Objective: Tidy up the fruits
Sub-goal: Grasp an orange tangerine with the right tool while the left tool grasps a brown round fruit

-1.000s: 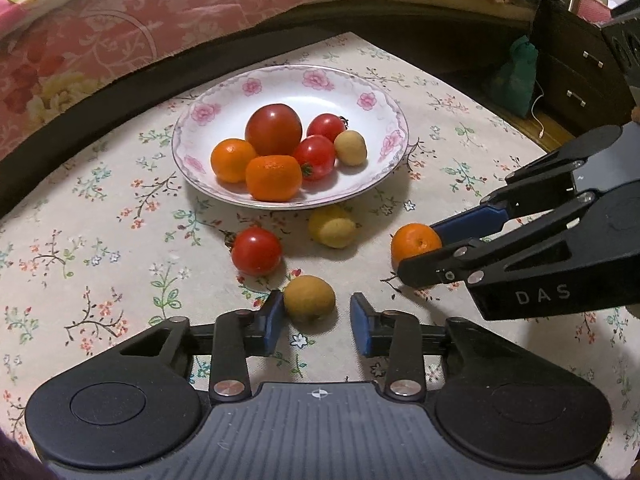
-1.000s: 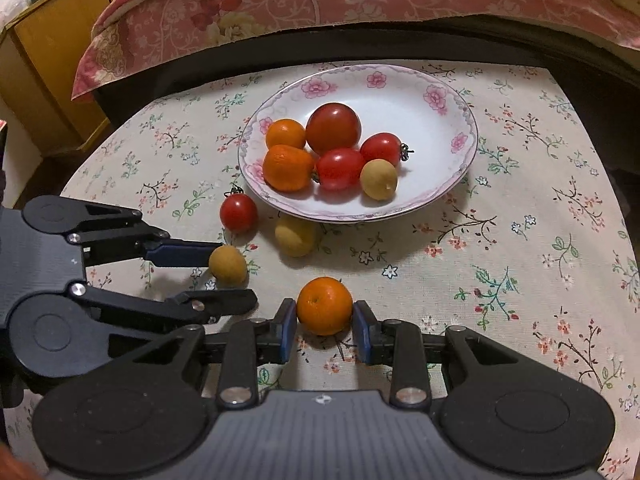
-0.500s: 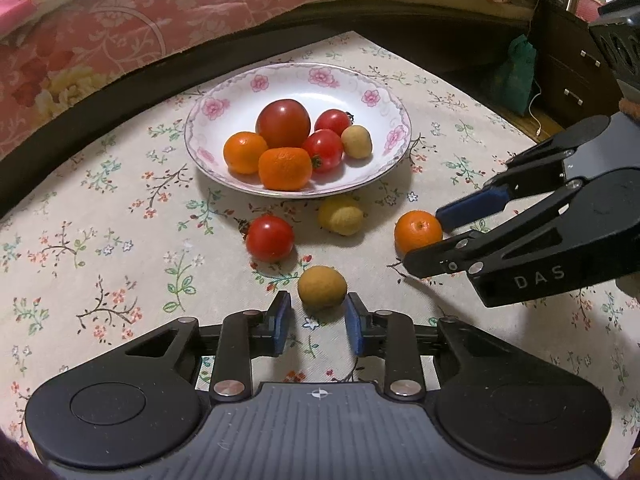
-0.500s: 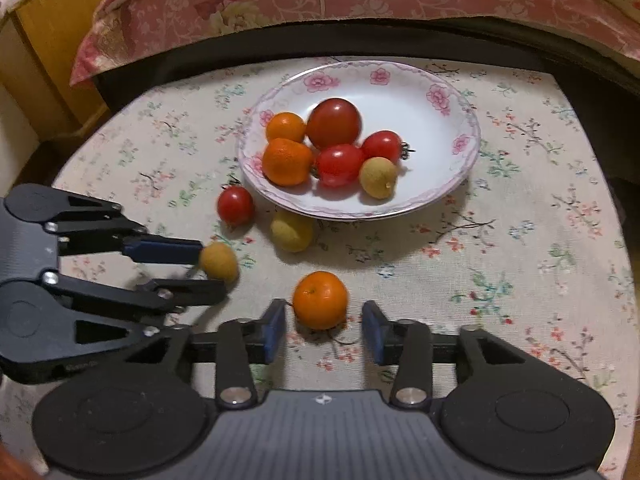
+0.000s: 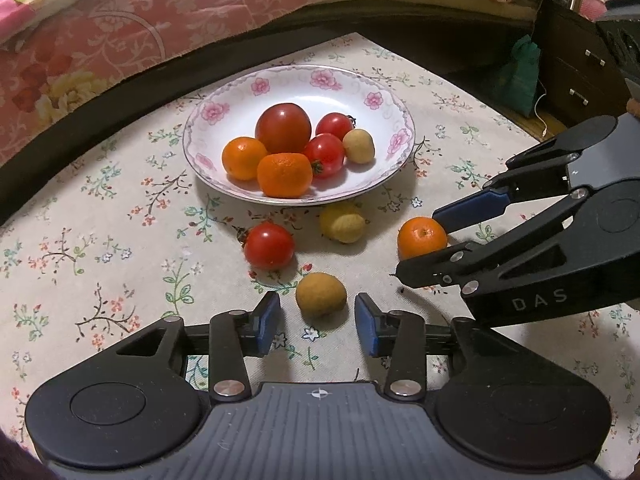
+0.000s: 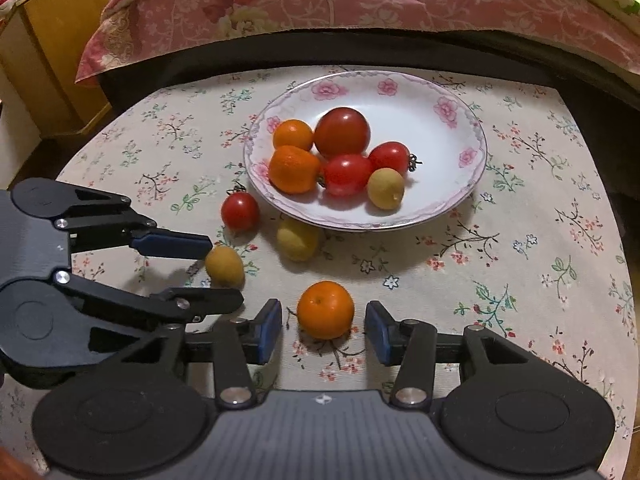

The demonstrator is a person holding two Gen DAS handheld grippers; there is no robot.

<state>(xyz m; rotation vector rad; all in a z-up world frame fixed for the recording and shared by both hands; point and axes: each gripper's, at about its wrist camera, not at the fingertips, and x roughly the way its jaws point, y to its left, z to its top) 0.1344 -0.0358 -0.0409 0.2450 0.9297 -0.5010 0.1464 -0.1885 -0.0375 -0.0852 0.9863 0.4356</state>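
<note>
A white flowered plate [image 5: 296, 72] [image 6: 360, 80] holds several tomatoes, two oranges and a small tan fruit. On the cloth in front of it lie a red tomato [image 5: 269, 245] [image 6: 240, 212], a yellow fruit [image 5: 342, 224] [image 6: 298, 239], a brown fruit [image 5: 321, 294] [image 6: 224, 266] and an orange [image 5: 421, 238] [image 6: 326, 309]. My left gripper [image 5: 317, 315] [image 6: 224, 274] is open, with the brown fruit resting between its tips, untouched. My right gripper [image 6: 325, 321] [image 5: 418, 244] is open either side of the orange, with gaps on both sides.
A floral tablecloth [image 5: 100, 240] covers the round table, whose dark edge curves behind the plate. A pink quilted bed [image 5: 120, 20] lies beyond. A dark drawer unit [image 5: 580, 72] stands at the right and a yellow cabinet [image 6: 52, 40] at the left. The two grippers sit close side by side.
My right gripper, shut on the orange a second ago, has opened and left it on the cloth. My left gripper's fingers have spread a little wider and drawn back slightly.
</note>
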